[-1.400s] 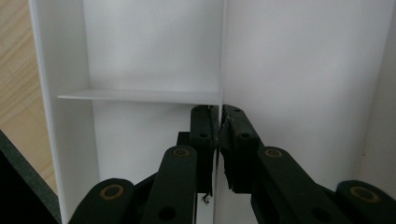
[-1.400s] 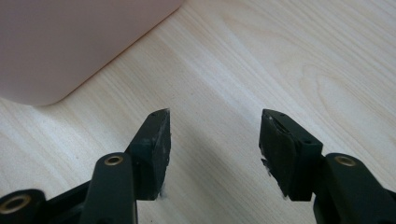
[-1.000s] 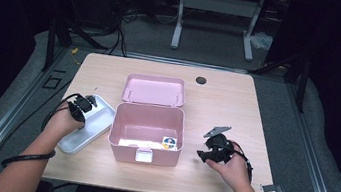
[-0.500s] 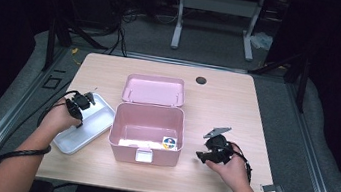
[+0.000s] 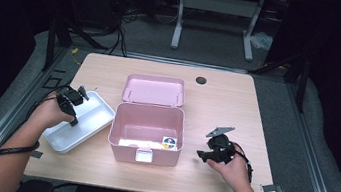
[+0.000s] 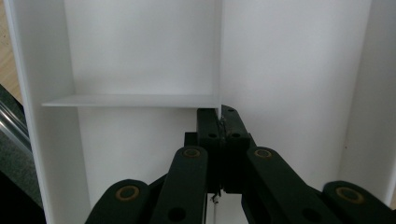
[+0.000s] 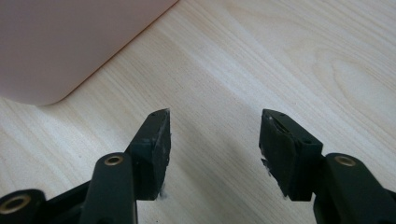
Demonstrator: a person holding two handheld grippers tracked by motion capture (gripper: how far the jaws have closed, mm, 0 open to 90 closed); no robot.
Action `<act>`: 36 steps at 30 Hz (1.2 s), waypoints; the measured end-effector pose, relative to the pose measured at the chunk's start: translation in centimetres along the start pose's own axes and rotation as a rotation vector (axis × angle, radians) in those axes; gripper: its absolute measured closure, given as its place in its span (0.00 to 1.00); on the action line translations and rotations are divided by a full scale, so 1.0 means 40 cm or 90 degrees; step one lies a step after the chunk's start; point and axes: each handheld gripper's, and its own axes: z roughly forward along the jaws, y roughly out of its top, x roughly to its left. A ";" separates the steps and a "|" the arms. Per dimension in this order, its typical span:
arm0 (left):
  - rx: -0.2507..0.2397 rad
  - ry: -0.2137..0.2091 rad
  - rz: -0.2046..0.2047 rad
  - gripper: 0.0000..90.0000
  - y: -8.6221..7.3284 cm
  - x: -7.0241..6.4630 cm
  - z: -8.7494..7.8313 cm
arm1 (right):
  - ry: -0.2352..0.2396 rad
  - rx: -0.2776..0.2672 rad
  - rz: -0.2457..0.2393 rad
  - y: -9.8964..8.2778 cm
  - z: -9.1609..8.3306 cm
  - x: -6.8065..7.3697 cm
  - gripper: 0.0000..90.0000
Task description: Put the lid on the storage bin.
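A white divided tray (image 5: 98, 111) lies at the table's left, beside an open pink box (image 5: 123, 151) whose lid (image 5: 154, 89) folds back flat. My left gripper (image 5: 74, 122) points down into the tray. In the left gripper view its jaws (image 6: 221, 112) are shut on the thin upright divider (image 6: 219, 56) where a cross wall (image 6: 130, 101) meets it. My right gripper (image 5: 199, 154) rests low over the bare wood to the right of the box, pointing at it. Its jaws (image 7: 215, 128) stand open with nothing between them, and the box's rounded corner (image 7: 70, 42) lies just ahead.
A small round colourful item (image 5: 169, 143) and something white lie on the box floor. The table (image 5: 236, 115) has a dark round hole (image 5: 201, 80) at the back. A metal clip (image 5: 271, 188) sits by the front right edge. Dark floor and frame rails surround the table.
My left hand has risen a little with its gripper clamped on the tray divider, and the tray has shifted slightly with it. The right hand has stayed still.
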 end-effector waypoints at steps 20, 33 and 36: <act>-0.020 -0.006 0.038 0.99 -0.008 -0.010 -0.125 | 0.006 0.000 0.005 -0.003 0.003 -0.003 0.48; -0.057 0.020 0.081 0.99 0.001 -0.033 -0.239 | 0.008 -0.001 0.009 -0.004 0.003 -0.004 0.48; -0.064 0.013 0.093 0.99 0.007 -0.043 -0.256 | 0.009 -0.001 0.008 -0.004 0.003 -0.003 0.48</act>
